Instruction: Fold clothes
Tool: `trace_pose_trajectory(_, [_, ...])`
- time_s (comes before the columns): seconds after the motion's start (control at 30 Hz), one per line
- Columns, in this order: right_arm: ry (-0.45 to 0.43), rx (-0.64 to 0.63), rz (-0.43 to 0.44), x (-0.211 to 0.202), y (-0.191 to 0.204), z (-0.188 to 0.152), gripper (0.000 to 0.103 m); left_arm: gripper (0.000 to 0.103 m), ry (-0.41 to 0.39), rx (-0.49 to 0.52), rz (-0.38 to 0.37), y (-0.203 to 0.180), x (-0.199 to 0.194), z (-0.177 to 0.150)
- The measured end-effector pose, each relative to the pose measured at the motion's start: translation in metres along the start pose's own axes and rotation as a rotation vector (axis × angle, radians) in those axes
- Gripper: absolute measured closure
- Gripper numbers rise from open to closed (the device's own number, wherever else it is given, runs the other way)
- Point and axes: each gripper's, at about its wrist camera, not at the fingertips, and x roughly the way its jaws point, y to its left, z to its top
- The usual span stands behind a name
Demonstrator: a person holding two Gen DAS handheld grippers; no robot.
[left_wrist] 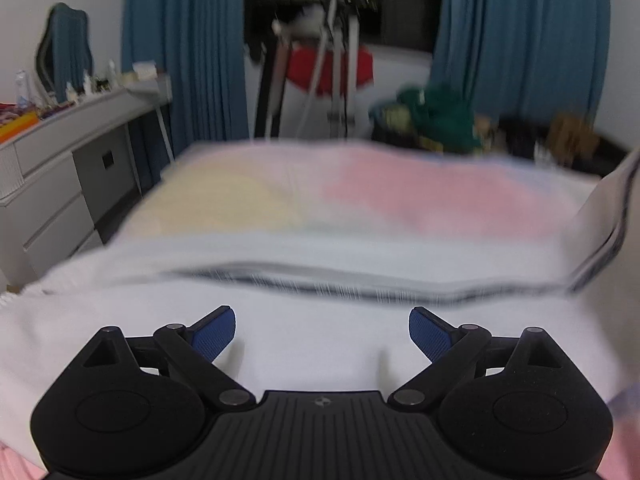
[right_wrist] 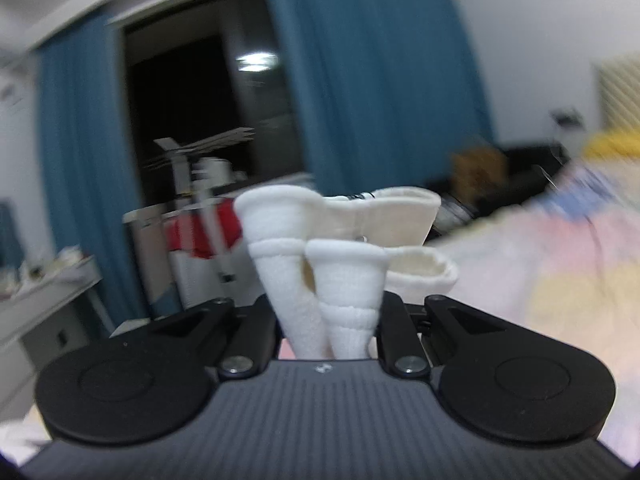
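Observation:
A white garment (left_wrist: pixel 304 344) with a dark striped hem lies spread on the bed, blurred by motion. My left gripper (left_wrist: pixel 322 334) is open and empty just above it, its blue pads (left_wrist: pixel 214 334) wide apart. My right gripper (right_wrist: pixel 330 320) is shut on bunched folds of the white garment (right_wrist: pixel 340 248), which stick up in thick rolled layers between the jaws. The right gripper is raised, with the bed to its right.
The bed has a pastel pink, yellow and blue cover (left_wrist: pixel 360 196), which also shows in the right wrist view (right_wrist: pixel 560 264). A grey dresser (left_wrist: pixel 60 168) stands at the left. Blue curtains (left_wrist: pixel 184 40), a drying rack (left_wrist: pixel 332 64) and a clothes pile (left_wrist: pixel 436 116) stand behind.

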Motion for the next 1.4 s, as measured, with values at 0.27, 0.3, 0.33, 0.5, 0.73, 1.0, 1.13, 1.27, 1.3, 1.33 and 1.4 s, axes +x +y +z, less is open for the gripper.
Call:
trace_pose_trajectory(0.27, [0.049, -0.317, 0.265, -0.043, 0.146, -0.092, 0.089, 0.008, -0.063, -0.187, -0.002, 0.066, -0.036, 0.011])
trace_pose_trajectory(0.3, [0.099, -0.34, 0.278, -0.045, 0.152, -0.111, 0.089, 0.008, -0.064, -0.201, 0.003, 0.073, -0.04, 0.012])
trace_pose_trajectory(0.33, [0.15, -0.363, 0.291, -0.047, 0.158, -0.13, 0.089, 0.008, -0.066, -0.206, 0.005, 0.078, -0.043, 0.012])
trace_pose_trajectory(0.5, [0.267, -0.436, 0.292, -0.055, 0.168, -0.19, 0.089, 0.008, -0.099, -0.199, 0.011, 0.092, -0.057, 0.011])
trace_pose_trajectory(0.73, [0.239, -0.468, 0.325, -0.055, 0.195, -0.171, 0.089, 0.008, -0.108, -0.258, -0.031, 0.096, -0.056, 0.007])
trace_pose_trajectory(1.0, [0.463, -0.303, 0.443, -0.04, 0.187, -0.172, 0.043, 0.008, -0.078, -0.233, -0.073, 0.084, -0.044, -0.006])
trace_pose_trajectory(1.13, [0.575, -0.247, 0.548, -0.053, 0.163, -0.144, 0.026, 0.007, -0.068, -0.187, -0.09, 0.067, -0.042, -0.016])
trace_pose_trajectory(1.27, [0.538, -0.299, 0.564, -0.071, 0.135, -0.113, 0.025, 0.008, -0.033, -0.141, -0.09, 0.046, -0.034, -0.028])
trace_pose_trajectory(1.3, [0.522, -0.31, 0.52, -0.068, 0.125, -0.107, 0.025, 0.008, -0.023, -0.122, -0.085, 0.04, -0.032, -0.031])
trace_pose_trajectory(1.33, [0.506, -0.321, 0.477, -0.066, 0.116, -0.1, 0.025, 0.007, -0.013, -0.1, -0.081, 0.034, -0.03, -0.035])
trace_pose_trajectory(1.4, [0.492, -0.31, 0.401, -0.057, 0.097, -0.094, 0.025, 0.007, 0.003, -0.048, -0.073, 0.023, -0.027, -0.042])
